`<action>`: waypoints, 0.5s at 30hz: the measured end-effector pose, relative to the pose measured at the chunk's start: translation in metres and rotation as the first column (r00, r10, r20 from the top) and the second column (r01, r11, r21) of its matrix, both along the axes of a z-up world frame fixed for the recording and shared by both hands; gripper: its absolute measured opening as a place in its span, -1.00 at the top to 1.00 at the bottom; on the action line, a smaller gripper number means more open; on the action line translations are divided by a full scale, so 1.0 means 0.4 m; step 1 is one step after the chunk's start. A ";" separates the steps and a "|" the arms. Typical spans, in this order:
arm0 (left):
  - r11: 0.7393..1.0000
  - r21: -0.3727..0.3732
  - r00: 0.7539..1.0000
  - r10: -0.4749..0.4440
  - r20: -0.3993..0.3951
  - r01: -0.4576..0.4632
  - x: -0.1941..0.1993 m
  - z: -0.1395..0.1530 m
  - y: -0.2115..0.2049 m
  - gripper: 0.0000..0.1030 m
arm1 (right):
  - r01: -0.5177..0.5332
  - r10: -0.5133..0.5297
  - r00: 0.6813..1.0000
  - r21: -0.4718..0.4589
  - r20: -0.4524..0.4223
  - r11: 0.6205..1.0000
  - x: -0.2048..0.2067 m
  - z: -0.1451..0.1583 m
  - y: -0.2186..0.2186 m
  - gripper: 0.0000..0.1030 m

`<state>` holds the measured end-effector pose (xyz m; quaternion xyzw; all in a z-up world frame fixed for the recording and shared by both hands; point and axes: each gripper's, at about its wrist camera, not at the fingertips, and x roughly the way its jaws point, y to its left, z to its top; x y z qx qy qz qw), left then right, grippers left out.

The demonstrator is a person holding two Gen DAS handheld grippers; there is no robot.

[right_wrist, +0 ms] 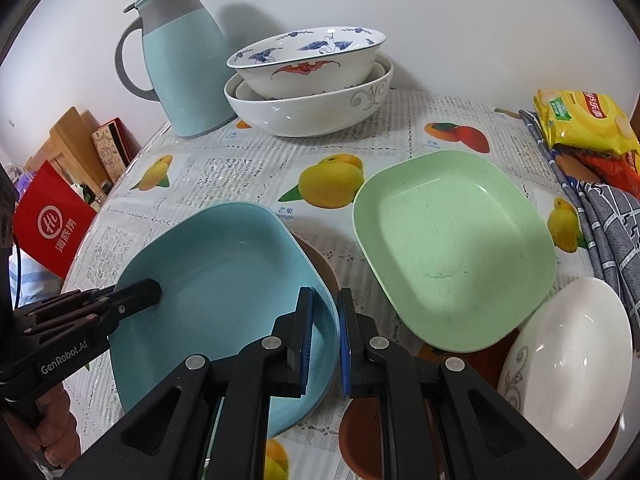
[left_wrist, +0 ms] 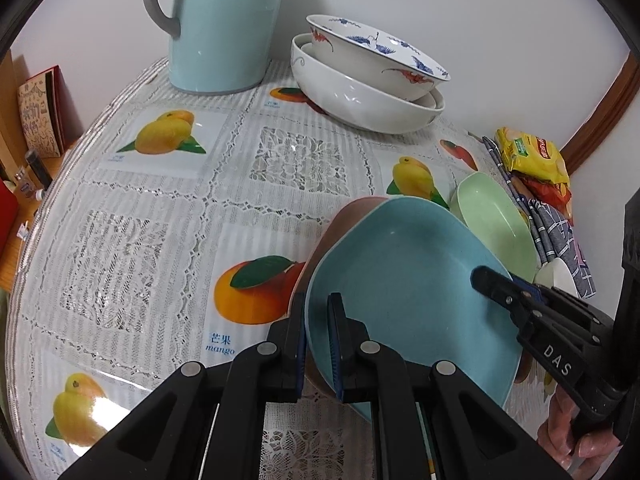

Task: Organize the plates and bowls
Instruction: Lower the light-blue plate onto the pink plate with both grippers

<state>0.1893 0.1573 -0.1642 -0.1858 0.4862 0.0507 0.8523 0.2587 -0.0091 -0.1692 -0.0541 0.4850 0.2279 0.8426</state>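
A light blue square plate (left_wrist: 404, 280) (right_wrist: 216, 292) is held by two opposite rims. My left gripper (left_wrist: 318, 302) is shut on its left rim, one finger inside the dish and one outside. My right gripper (right_wrist: 325, 298) is shut on the opposite rim, and it also shows in the left wrist view (left_wrist: 490, 280). The left gripper (right_wrist: 146, 294) appears at the left of the right wrist view. A brown plate (left_wrist: 344, 220) (right_wrist: 318, 260) lies under the blue one; whether they touch I cannot tell. A green plate (right_wrist: 452, 256) (left_wrist: 492, 216) lies to the right.
Nested white bowls (left_wrist: 368, 100) (right_wrist: 308, 114) carry a blue-patterned bowl (right_wrist: 308, 56) at the back, beside a pale blue jug (left_wrist: 224, 24) (right_wrist: 184, 68). A white bowl (right_wrist: 568, 360) leans by the green plate. Snack packs (right_wrist: 580, 124) and a checked cloth (right_wrist: 608, 216) lie at the right edge.
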 end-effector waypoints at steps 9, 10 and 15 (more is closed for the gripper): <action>1.000 0.025 1.000 -0.001 -0.006 0.001 0.000 0.006 -0.002 0.78 | -0.024 0.025 0.999 -0.025 0.026 0.999 0.022 -0.005 0.026 0.70; 1.000 0.025 1.000 -0.001 -0.005 0.001 0.000 0.006 -0.001 0.78 | -0.026 0.027 0.999 -0.029 0.029 0.999 0.024 -0.006 0.029 0.69; 0.999 0.032 1.000 -0.001 -0.004 0.001 0.002 0.001 0.004 0.78 | -0.048 0.050 0.997 -0.043 0.050 0.998 0.033 -0.011 0.049 0.66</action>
